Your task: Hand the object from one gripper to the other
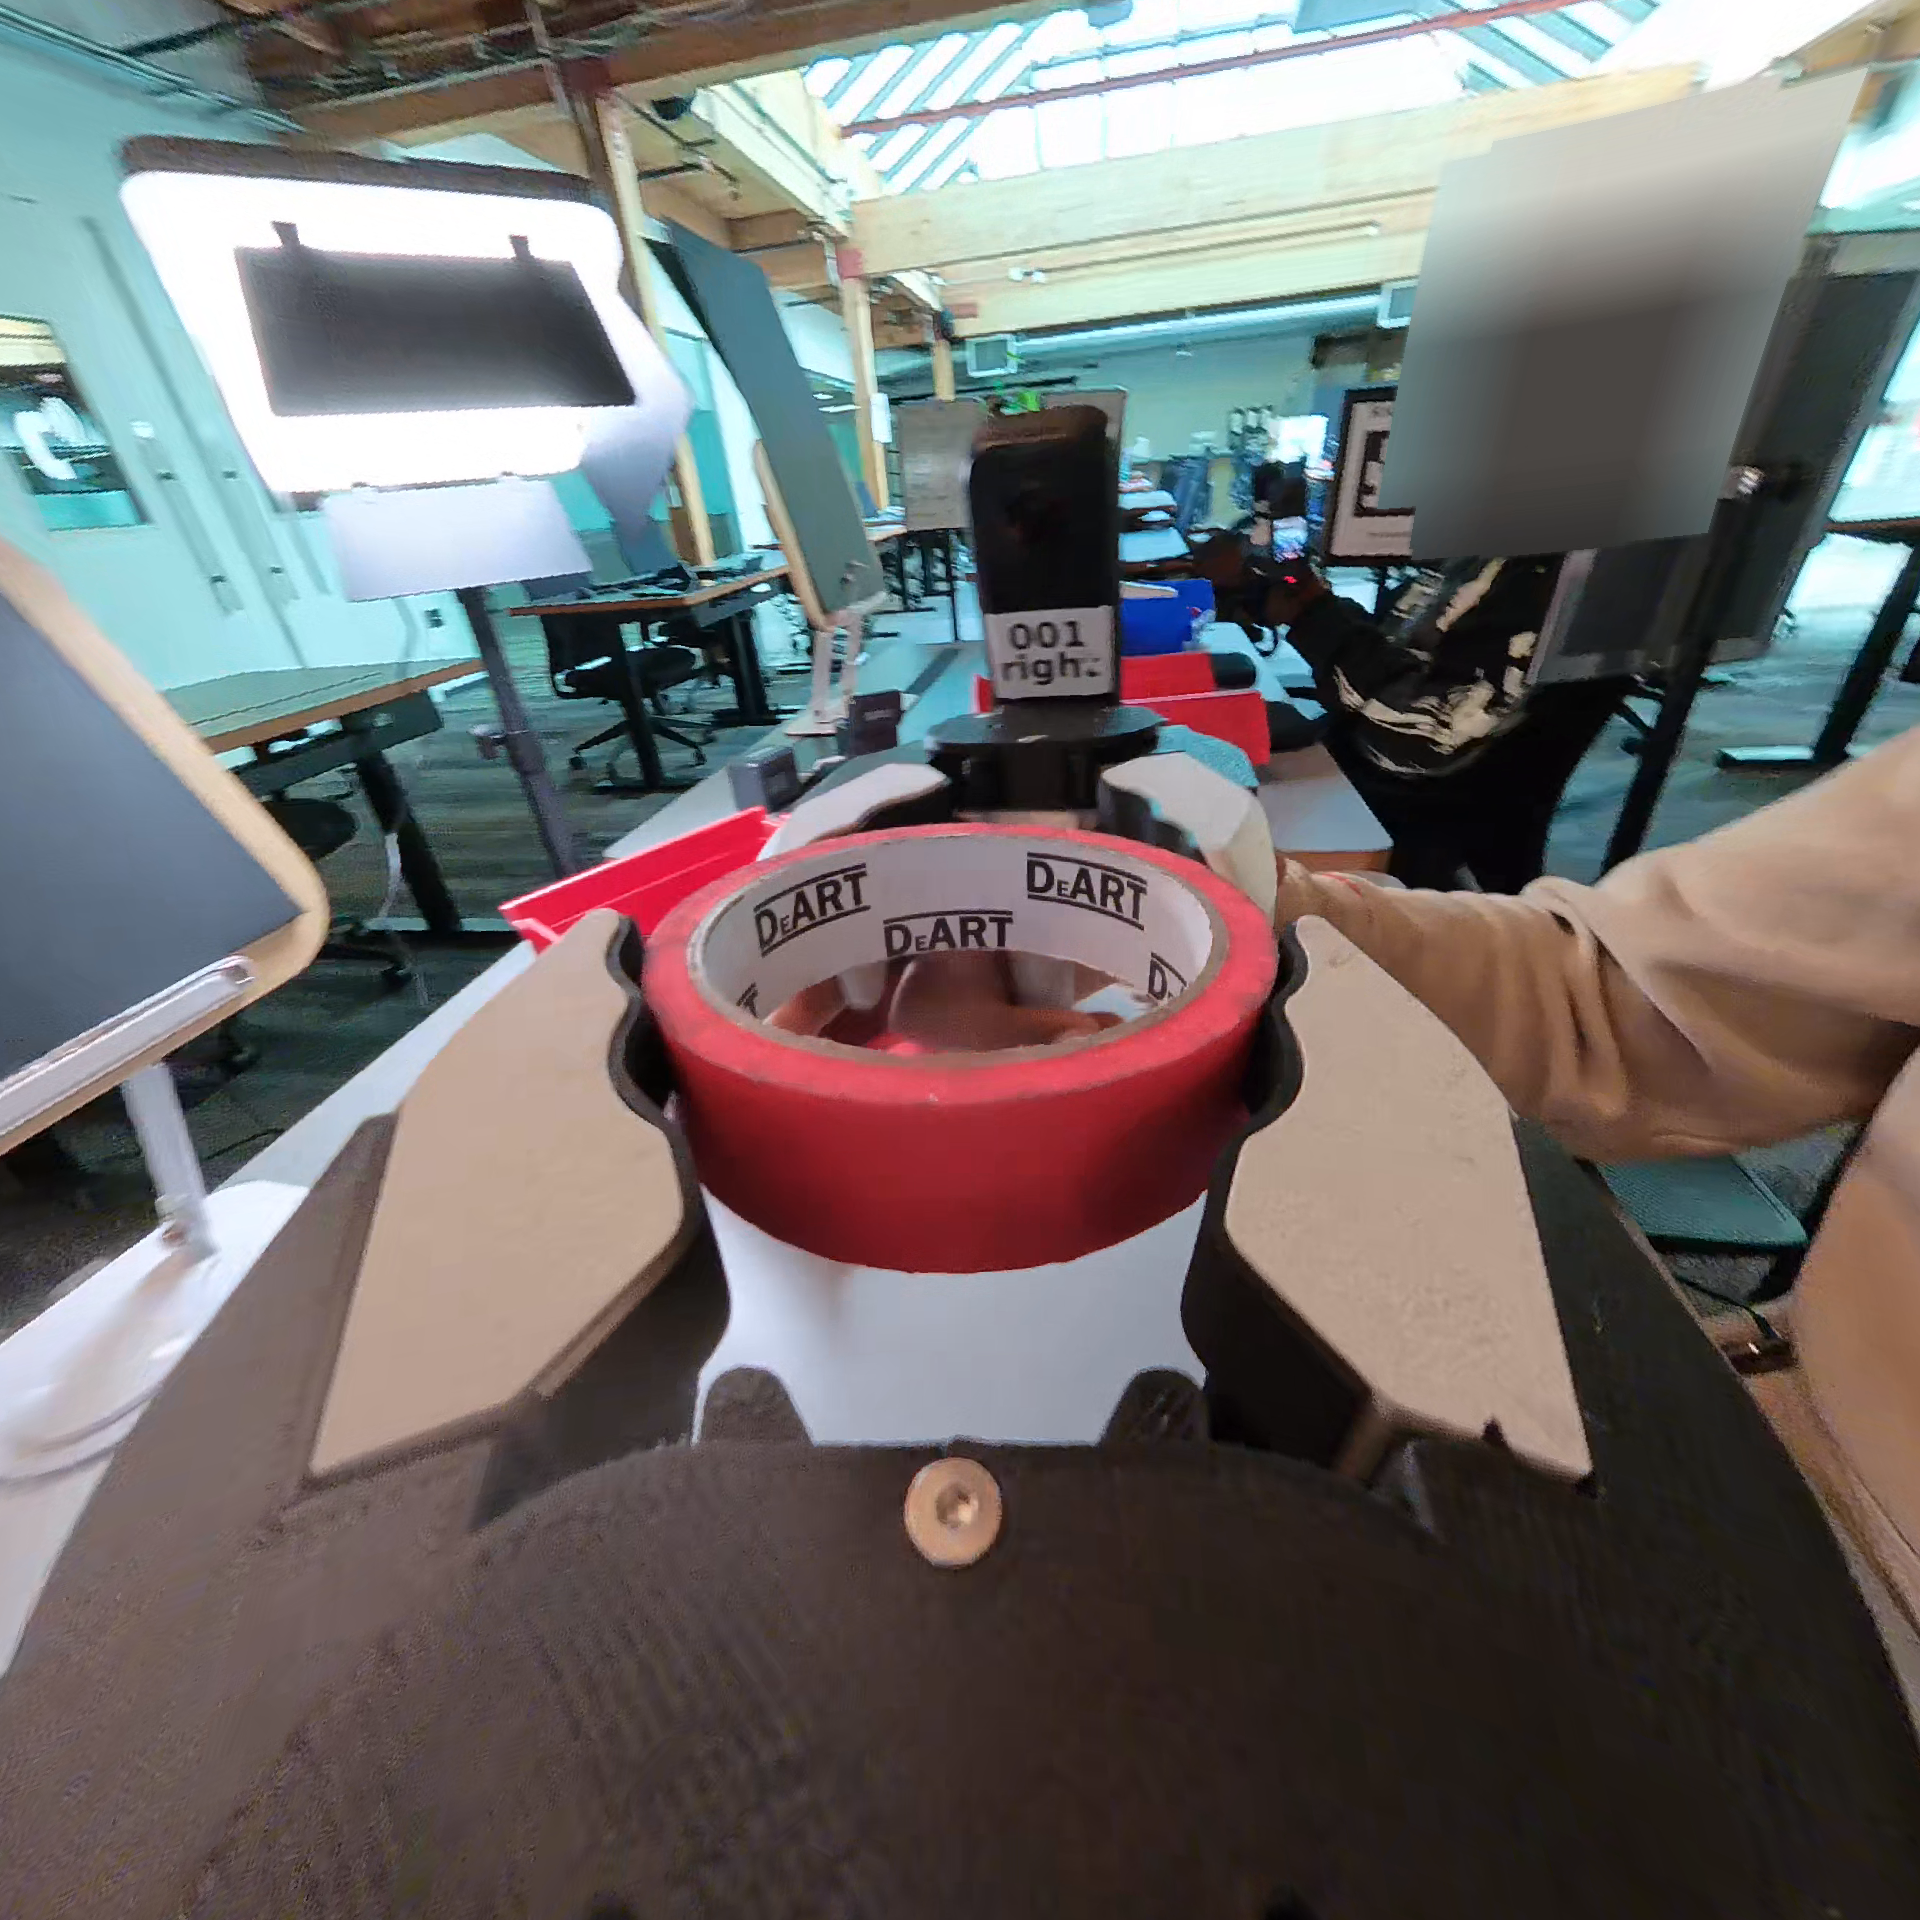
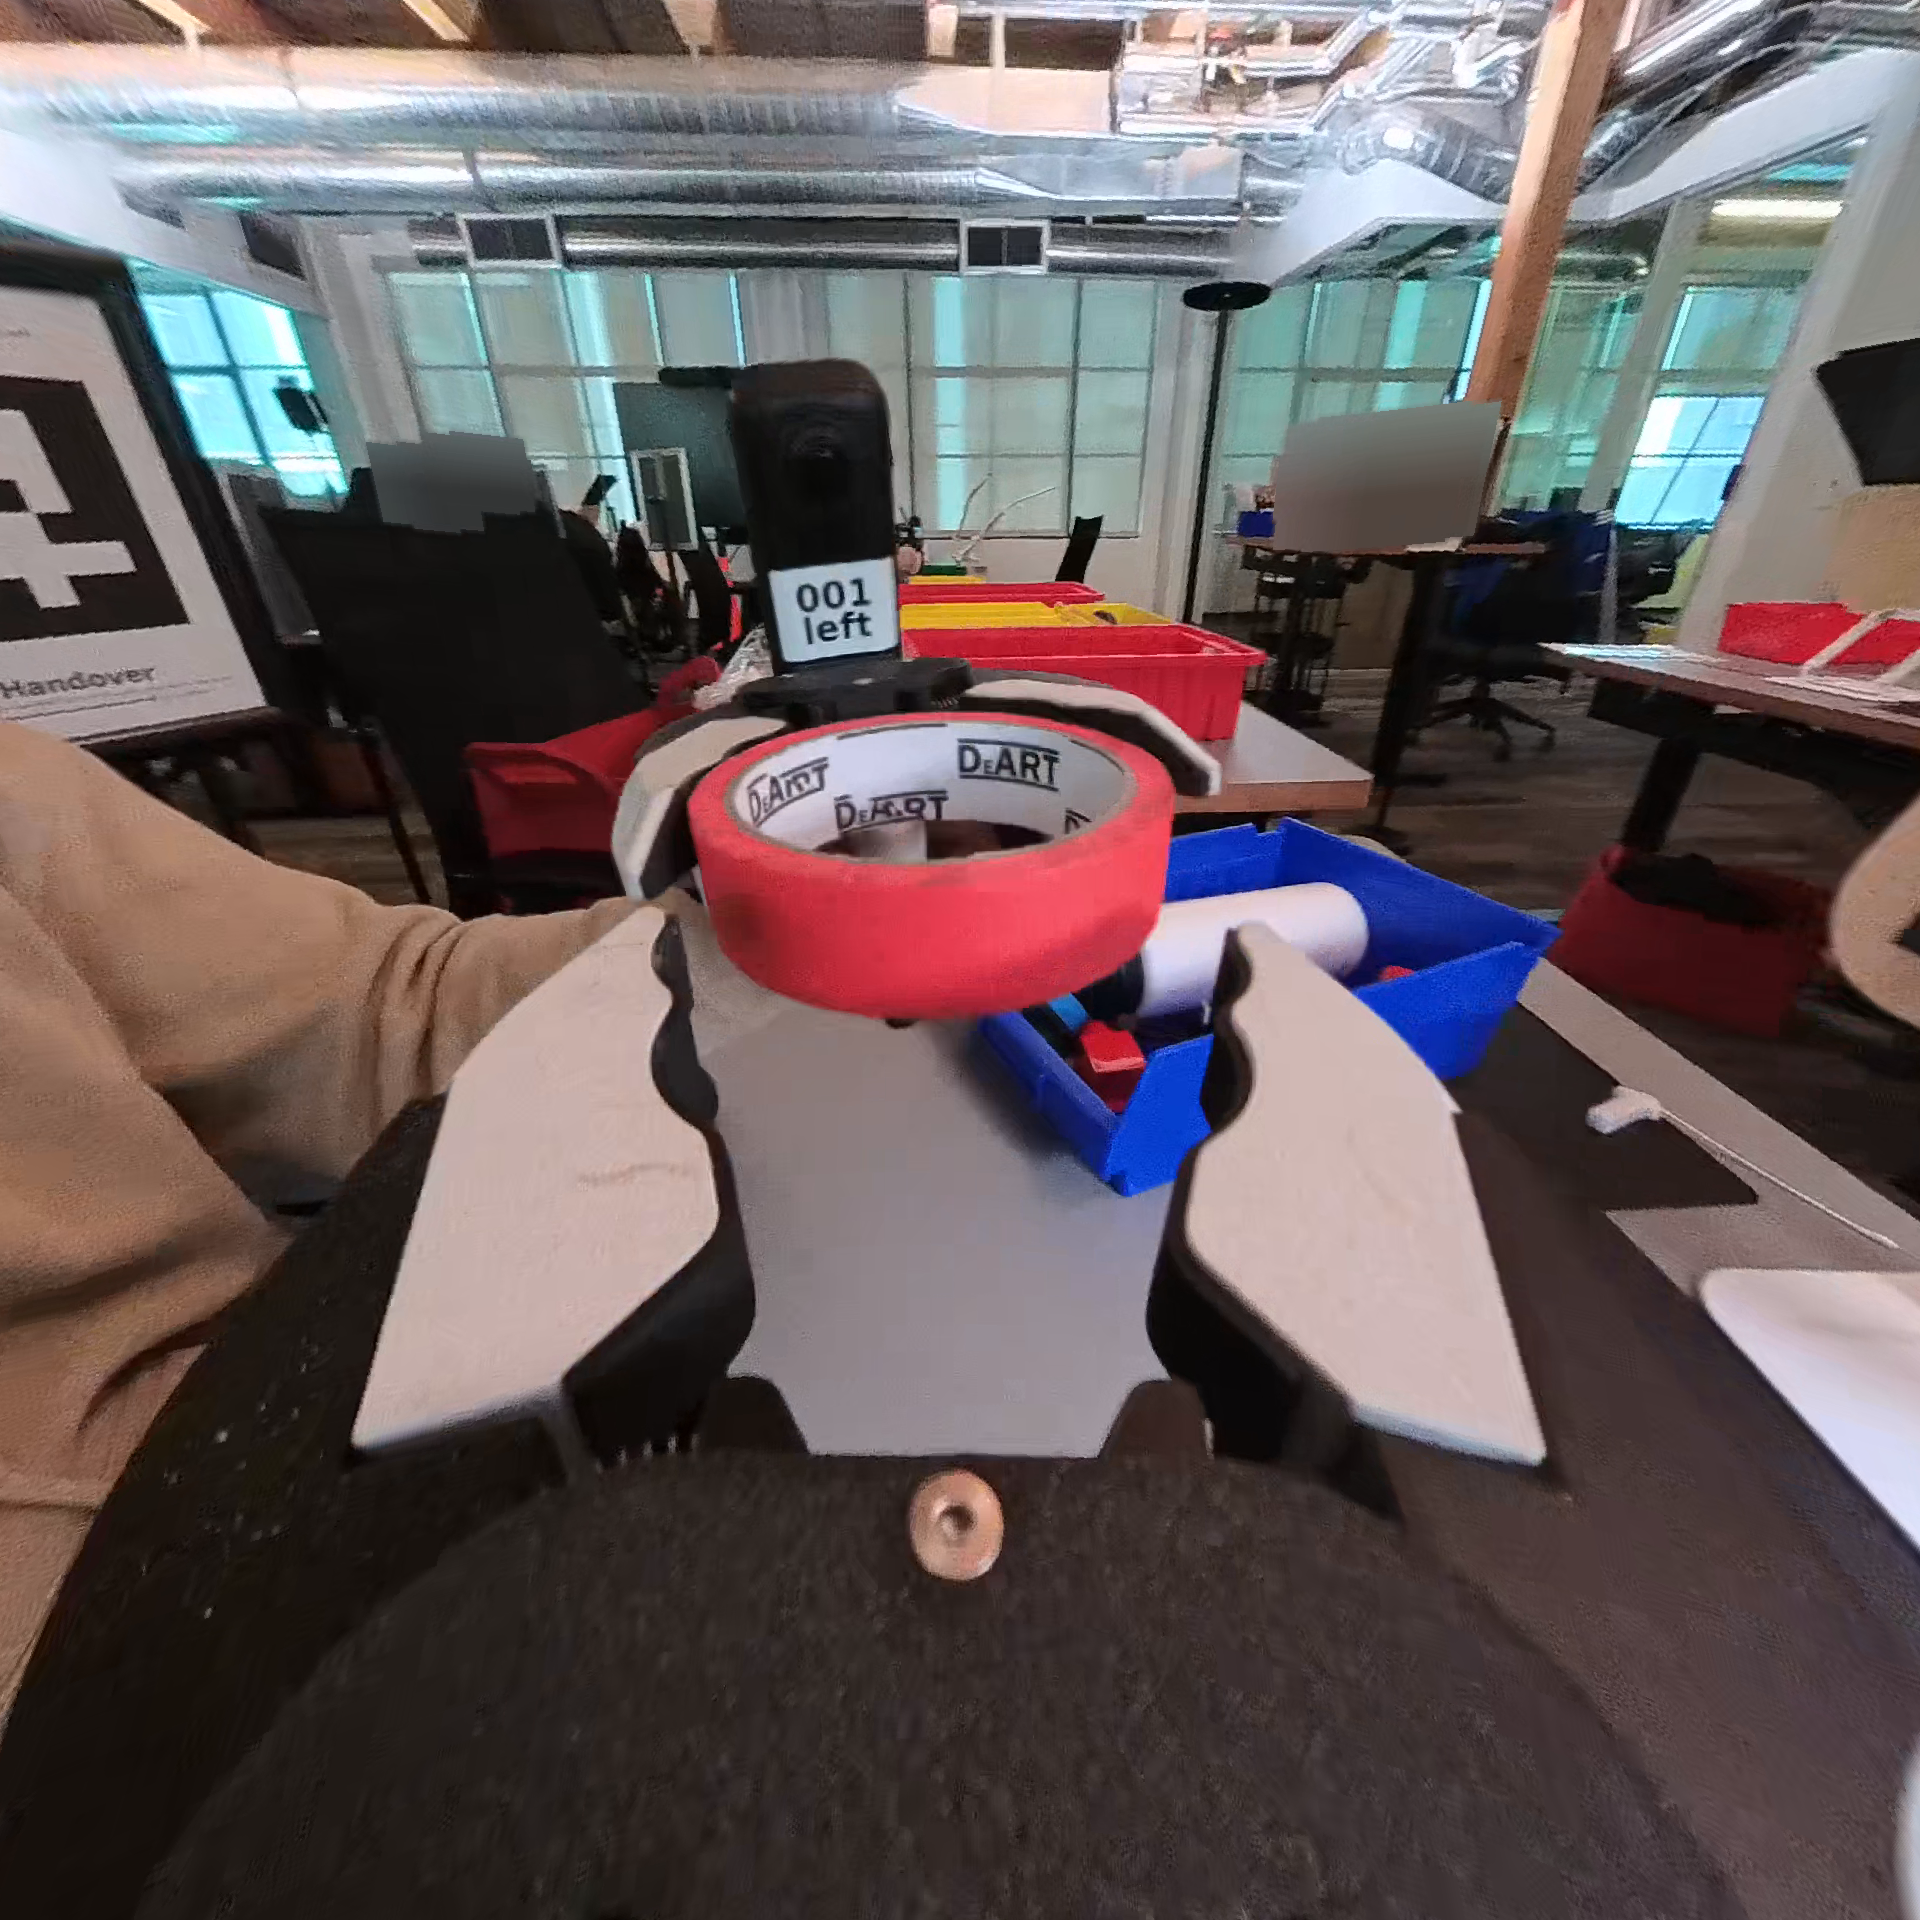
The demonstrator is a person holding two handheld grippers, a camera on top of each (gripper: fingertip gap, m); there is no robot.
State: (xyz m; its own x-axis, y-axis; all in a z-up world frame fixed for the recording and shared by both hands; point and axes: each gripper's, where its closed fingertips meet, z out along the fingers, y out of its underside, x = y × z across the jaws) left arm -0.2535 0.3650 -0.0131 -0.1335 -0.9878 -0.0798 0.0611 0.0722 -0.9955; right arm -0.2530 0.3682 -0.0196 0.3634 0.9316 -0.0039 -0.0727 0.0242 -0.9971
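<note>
Left claw (image 1: 956, 1049) clamps tape (image 1: 961, 1101); my right claw (image 2: 951, 997) wide open, empty, tape just ahead. Early left release drops it.

Left gripper (image 1: 956, 1049) fingers clamped shut around load; right gripper (image 2: 951, 1023) fingers spread, facing it.

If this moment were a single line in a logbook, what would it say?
step: handover, mid-air | left tool: shut on red tape roll | right tool: open, facing it, not yet gripping | blue bin below
</note>
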